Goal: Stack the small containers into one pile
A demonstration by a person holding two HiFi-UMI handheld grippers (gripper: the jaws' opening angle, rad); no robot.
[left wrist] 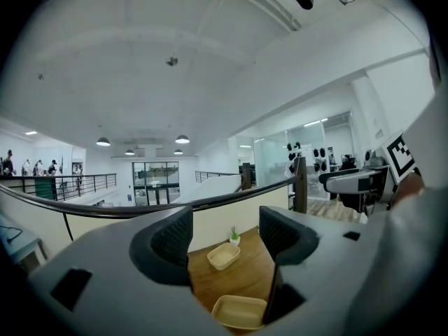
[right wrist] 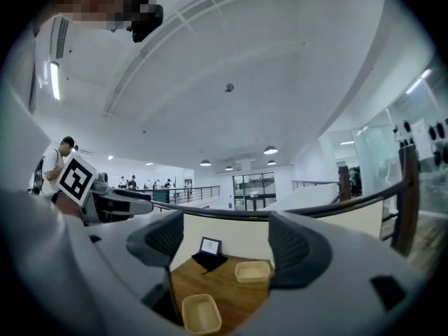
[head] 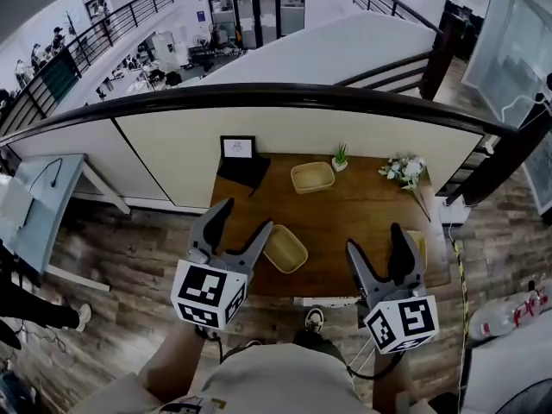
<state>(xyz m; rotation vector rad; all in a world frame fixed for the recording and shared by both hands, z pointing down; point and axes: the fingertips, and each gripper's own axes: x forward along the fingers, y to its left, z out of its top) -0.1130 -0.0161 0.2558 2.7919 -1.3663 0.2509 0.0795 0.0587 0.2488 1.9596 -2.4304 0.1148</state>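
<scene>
Firstly, left tool [head: 246,216]: it is held up in the air above the near left edge of the table [head: 362,214]. In the left gripper view its jaws are seen wide apart and nothing is gripped between them.
Right tool [head: 375,238]: it is held up over the near right part of the table, well apart from the left tool. In the right gripper view its jaws are also spread wide, and nothing is between them.
Near container [head: 285,248]: a shallow tan tray is lying on the table close to the near edge, turned a little askew, between the two tools in the head view. It is touched by neither tool.
Far container [head: 312,177]: a second tan tray of the same kind is placed near the back edge, well apart from the near container, so no pile is made yet.
Third tan shape [head: 417,247]: it is seen at the right edge of the table, mostly hidden by the right tool; whether it is a container cannot be told.
Small plant [head: 341,157]: it is standing just beside the far container, on its right.
Picture frame [head: 237,148]: it is set upright on a black cloth [head: 244,171] at the back left corner.
Flowers [head: 404,170]: they are laid at the back right corner.
Railing [head: 259,96]: a dark curved rail is running behind the table.
</scene>
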